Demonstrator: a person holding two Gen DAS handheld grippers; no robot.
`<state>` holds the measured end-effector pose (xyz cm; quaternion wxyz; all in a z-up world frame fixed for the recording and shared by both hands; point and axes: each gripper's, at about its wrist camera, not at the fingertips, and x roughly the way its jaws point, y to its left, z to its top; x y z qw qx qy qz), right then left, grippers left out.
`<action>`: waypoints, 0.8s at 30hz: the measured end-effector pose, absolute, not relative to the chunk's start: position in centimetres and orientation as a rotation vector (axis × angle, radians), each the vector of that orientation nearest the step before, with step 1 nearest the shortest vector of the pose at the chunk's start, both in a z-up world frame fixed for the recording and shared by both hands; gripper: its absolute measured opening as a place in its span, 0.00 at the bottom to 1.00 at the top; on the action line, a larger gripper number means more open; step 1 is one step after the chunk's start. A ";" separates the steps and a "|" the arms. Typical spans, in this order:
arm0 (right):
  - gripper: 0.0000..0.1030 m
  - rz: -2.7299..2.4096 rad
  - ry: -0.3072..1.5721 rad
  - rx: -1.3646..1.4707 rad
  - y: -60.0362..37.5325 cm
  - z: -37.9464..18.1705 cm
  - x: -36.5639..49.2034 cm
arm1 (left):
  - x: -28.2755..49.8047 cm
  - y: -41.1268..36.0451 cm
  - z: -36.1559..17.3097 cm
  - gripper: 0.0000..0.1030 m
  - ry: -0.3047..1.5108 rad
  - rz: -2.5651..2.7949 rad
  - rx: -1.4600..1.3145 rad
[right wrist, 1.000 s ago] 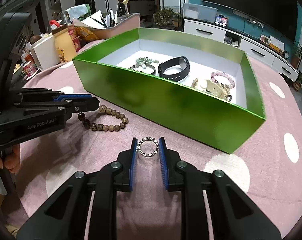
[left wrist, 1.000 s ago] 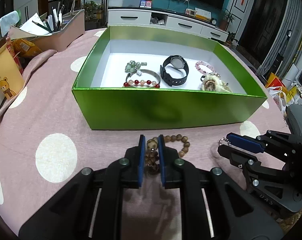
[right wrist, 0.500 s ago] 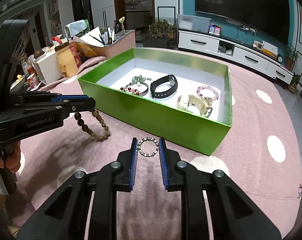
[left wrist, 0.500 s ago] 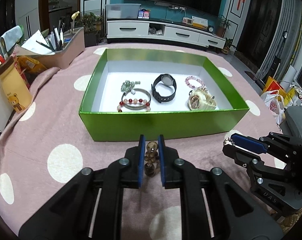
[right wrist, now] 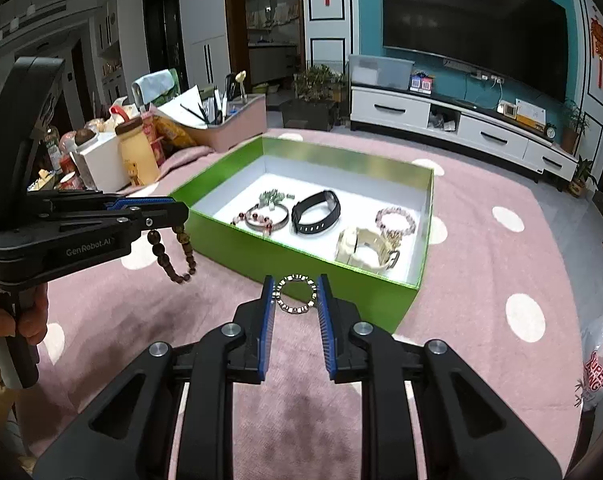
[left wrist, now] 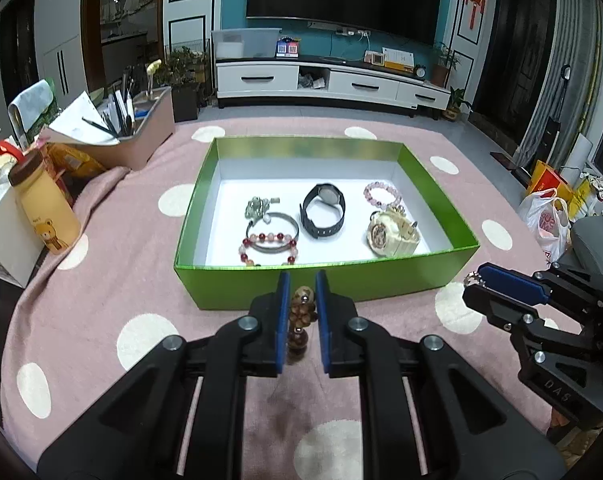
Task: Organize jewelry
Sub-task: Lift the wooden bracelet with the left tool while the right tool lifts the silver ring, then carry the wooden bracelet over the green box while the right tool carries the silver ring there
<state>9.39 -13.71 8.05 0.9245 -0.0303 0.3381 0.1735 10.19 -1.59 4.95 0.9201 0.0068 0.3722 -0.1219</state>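
At bottom centre, the left gripper (left wrist: pixel 300 312) pinches a dangling wooden bead bracelet (right wrist: pixel 176 254); the right gripper (right wrist: pixel 295 295) clamps a small beaded ring (right wrist: pixel 296 294). Either could slip free or snag the near wall of the green box (left wrist: pixel 341 280) at mid-frame.

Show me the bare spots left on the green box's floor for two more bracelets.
In the green box, the white floor is bare along the far wall, behind the black watch, and in a strip down the left wall beside the red bead bracelet. The right front corner is crowded: cream watch close to the pink bead bracelet.
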 end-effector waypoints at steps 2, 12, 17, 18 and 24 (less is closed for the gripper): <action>0.20 0.354 0.683 -0.059 -13.9 8.5 9.5 | 10.2 -1.6 5.5 0.12 0.755 -0.248 0.017; 0.20 0.338 0.625 -0.052 -15.1 10.8 10.1 | 11.0 -1.7 7.7 0.12 0.707 -0.238 0.028; 0.20 0.327 0.601 -0.050 -15.7 12.0 11.0 | 11.9 -1.7 9.2 0.12 0.678 -0.231 0.031; 0.20 0.326 0.598 -0.048 -15.8 12.2 11.2 | 12.1 -1.7 9.4 0.12 0.673 -0.229 0.031; 0.20 0.314 0.583 -0.045 -16.2 13.0 12.4 | 13.9 -1.1 10.8 0.12 0.656 -0.215 0.009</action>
